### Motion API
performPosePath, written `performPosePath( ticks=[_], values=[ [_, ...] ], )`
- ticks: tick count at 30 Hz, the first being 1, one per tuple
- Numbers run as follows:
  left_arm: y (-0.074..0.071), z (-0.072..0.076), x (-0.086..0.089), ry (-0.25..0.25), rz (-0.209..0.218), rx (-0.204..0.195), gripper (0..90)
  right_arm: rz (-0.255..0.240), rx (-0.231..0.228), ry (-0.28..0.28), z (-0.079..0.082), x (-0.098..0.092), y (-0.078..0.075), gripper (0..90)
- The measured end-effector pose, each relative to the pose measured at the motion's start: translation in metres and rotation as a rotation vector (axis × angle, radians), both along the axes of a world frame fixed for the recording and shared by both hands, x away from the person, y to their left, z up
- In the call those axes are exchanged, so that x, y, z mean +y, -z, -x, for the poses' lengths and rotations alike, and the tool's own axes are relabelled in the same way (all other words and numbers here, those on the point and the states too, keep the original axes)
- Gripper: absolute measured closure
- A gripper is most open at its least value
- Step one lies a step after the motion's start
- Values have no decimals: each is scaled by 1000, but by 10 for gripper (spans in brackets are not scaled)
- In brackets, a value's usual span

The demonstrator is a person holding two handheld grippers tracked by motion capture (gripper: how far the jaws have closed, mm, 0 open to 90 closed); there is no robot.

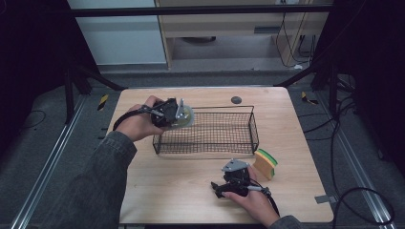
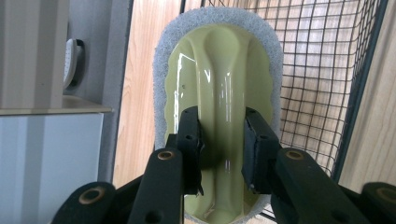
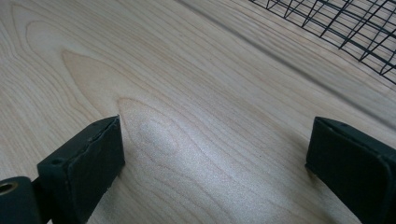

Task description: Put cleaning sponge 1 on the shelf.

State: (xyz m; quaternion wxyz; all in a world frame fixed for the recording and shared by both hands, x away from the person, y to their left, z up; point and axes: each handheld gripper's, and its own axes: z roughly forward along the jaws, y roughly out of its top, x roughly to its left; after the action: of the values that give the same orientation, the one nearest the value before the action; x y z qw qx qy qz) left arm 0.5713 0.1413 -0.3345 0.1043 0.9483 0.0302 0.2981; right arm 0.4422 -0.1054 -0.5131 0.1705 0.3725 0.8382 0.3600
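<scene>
A scrubber (image 2: 219, 70) with a glossy pale green handle and a grey sponge rim is clamped by its middle ridge in my left gripper (image 2: 220, 144). In the high view, the left gripper (image 1: 177, 113) holds the scrubber (image 1: 187, 116) at the left end of a black wire basket (image 1: 222, 108), above its rim. My right gripper (image 1: 234, 165) rests low on the wooden table (image 1: 167, 191) in front of the basket, just left of a yellow, green and orange sponge (image 1: 265, 163). In its own view, the right gripper (image 3: 215, 149) is open, with bare wood between the jaws.
The basket's mesh (image 2: 322, 70) lies behind the scrubber, and its corner (image 3: 345, 23) appears at the upper right of the right gripper view. A small dark disc (image 1: 236, 99) sits near the table's far edge. Dark floor and cables surround the table.
</scene>
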Motion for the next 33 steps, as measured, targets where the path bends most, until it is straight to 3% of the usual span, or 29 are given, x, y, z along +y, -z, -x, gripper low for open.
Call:
performPosePath(
  ticks=[11,33],
  values=[
    [21,0,2,6,2,38,711,1,3,0,0,0,0,44],
    [36,-7,0,3,-19,71,711,1,2,-2,0,0,0,45]
  ],
)
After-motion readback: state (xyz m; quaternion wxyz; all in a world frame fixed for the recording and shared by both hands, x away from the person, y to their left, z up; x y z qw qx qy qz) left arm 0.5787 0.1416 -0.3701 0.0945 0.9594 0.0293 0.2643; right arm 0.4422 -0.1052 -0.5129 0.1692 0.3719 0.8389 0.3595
